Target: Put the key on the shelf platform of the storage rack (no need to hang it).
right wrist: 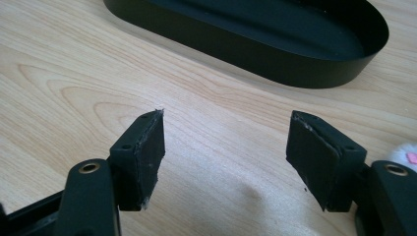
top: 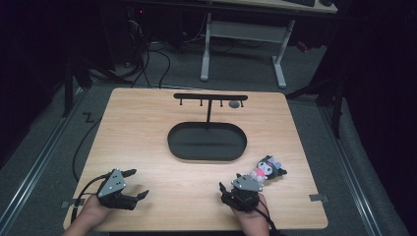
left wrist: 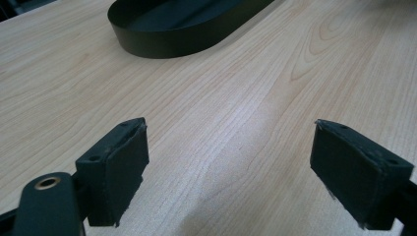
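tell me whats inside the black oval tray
Nothing lies in the black oval tray that I can see: a bare dark floor, with the hanger stand's post rising at its back edge. Near wall hides a strip.

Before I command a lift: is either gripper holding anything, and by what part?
Nothing held. The left gripper and right gripper are open over bare table; the plush toy lies untouched.

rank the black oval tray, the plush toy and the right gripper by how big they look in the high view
1. black oval tray, clearly largest
2. right gripper and plush toy look about alike; the gripper sits nearer the camera, so no ranking between them
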